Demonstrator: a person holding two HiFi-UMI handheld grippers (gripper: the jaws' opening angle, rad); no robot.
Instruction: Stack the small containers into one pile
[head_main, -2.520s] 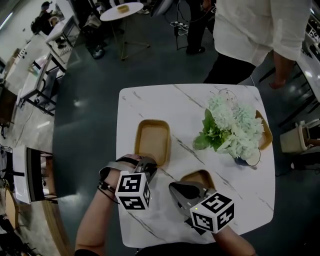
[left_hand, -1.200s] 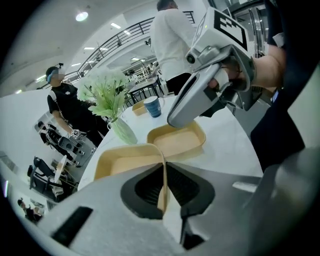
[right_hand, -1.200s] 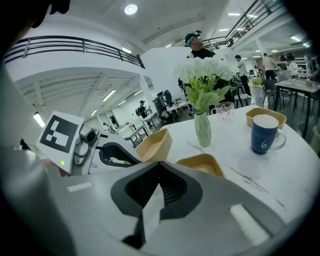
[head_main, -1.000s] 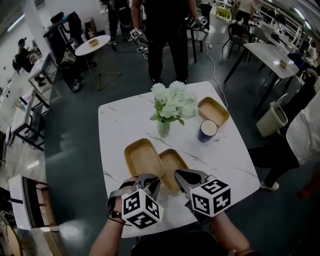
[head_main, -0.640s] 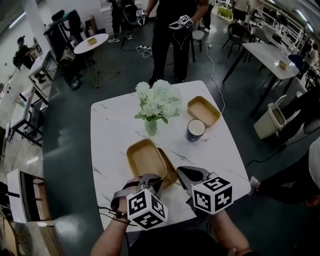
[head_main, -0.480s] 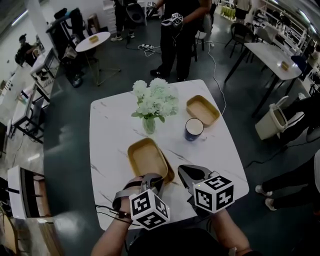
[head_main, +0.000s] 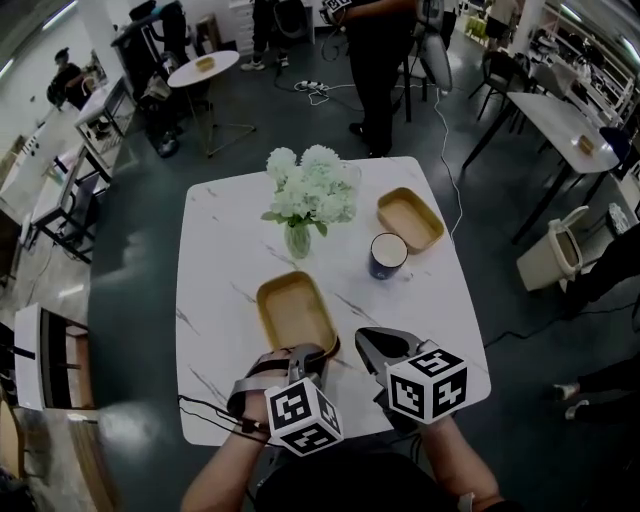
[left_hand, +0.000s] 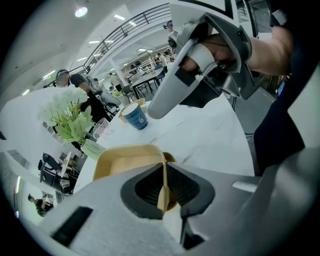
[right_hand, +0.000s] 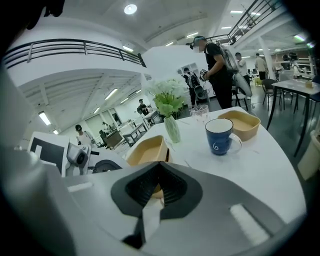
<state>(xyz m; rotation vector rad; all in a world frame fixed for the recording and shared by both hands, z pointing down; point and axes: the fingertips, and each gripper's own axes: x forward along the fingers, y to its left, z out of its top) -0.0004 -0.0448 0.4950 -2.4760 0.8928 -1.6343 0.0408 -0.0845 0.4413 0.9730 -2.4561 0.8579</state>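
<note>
Nested tan containers (head_main: 296, 315): near rim pinched between left gripper (left_hand: 162, 171) jaws, right gripper (right_hand: 160, 166) jaws closed on the neighbouring corner. Third container (head_main: 410, 218) well apart, beside blue mug (head_main: 386, 255) bearing a white swirl.

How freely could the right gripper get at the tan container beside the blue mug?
Probably yes, but not at once: the right gripper seems shut on the near stack's rim. Once freed, its way to the far container looks open; only the mug stands beside that path.
</note>
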